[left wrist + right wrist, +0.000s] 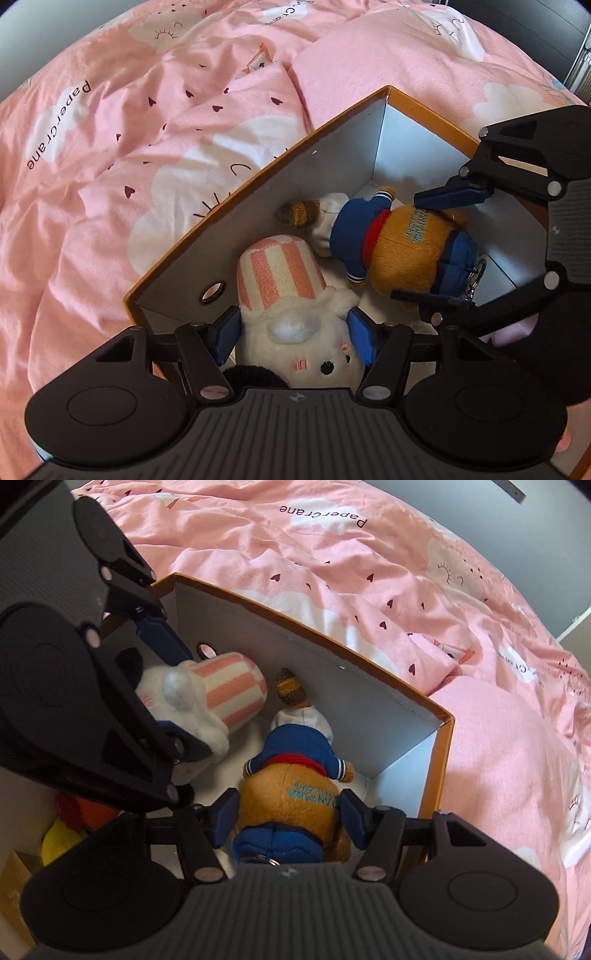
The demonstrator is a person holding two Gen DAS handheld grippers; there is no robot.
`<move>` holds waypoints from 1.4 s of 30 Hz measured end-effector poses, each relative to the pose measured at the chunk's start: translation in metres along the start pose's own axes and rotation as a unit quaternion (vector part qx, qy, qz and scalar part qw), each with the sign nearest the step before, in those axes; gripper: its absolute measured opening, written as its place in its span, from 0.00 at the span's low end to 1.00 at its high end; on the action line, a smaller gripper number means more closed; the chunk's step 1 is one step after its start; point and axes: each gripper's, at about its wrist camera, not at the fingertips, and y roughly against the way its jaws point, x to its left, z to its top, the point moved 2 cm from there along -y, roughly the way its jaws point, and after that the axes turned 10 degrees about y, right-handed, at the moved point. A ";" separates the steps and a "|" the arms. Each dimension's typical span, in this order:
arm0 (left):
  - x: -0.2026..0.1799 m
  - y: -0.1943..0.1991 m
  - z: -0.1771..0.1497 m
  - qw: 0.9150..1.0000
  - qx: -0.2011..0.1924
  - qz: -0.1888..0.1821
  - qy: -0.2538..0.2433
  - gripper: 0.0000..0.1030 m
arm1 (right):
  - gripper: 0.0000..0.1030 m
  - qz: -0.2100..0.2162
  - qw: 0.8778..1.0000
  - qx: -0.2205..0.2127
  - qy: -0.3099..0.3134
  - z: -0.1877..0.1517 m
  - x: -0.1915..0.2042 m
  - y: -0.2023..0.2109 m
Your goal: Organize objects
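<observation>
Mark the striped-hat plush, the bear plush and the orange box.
striped-hat plush (280,273), left wrist view, on its pink-and-white hat.
bear plush (295,794), right wrist view, on its brown head by the teal lettering.
orange box (436,760), right wrist view, on its outer orange wall.

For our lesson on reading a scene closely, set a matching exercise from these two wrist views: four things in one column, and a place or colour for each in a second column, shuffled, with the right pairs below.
Column 1
1. white plush
2. brown bear plush
3. box
4. duvet

Column 2
A. pink with white clouds, lying under the box
B. between the pads of the left gripper
C. orange outside, white inside
D. between the pads of the right gripper

Pairs: 1-B, 2-D, 3-C, 4-A
</observation>
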 end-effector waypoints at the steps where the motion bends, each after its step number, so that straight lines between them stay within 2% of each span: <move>1: 0.000 0.000 0.000 1.000 -0.003 0.001 0.000 0.71 | 0.59 -0.002 1.000 -0.003 0.003 0.000 0.001 0.000; 7: -0.002 0.005 -0.003 1.000 -0.005 -0.001 0.008 0.73 | 0.66 0.000 1.000 -0.008 -0.004 -0.001 -0.002 0.007; 15: -0.007 0.050 -0.013 0.998 -0.051 0.004 0.024 0.73 | 0.71 -0.001 0.999 -0.040 -0.019 -0.001 0.000 0.048; 20: -0.010 0.087 -0.031 0.994 -0.098 0.014 0.041 0.75 | 0.72 -0.007 0.996 -0.076 -0.038 -0.005 0.011 0.087; 23: -0.011 0.115 -0.051 0.988 -0.139 0.020 0.067 0.77 | 0.74 -0.012 0.992 -0.107 -0.063 -0.011 0.023 0.115; 26: -0.012 0.139 -0.077 0.978 -0.182 0.035 0.098 0.78 | 0.78 -0.019 0.985 -0.139 -0.098 -0.021 0.039 0.139; 32: -0.020 0.169 -0.135 0.948 -0.260 0.092 0.157 0.86 | 0.80 -0.033 0.967 -0.188 -0.167 -0.049 0.078 0.170; 35: -0.022 0.170 -0.157 0.942 -0.260 0.106 0.184 0.87 | 0.81 -0.047 0.958 -0.199 -0.199 -0.065 0.097 0.177; 39: -0.024 0.165 -0.184 0.942 -0.247 0.091 0.210 0.87 | 0.82 -0.080 0.949 -0.208 -0.223 -0.083 0.119 0.181; 42: -0.024 0.160 -0.197 0.941 -0.237 0.096 0.222 0.87 | 0.82 -0.096 0.947 -0.206 -0.229 -0.094 0.132 0.181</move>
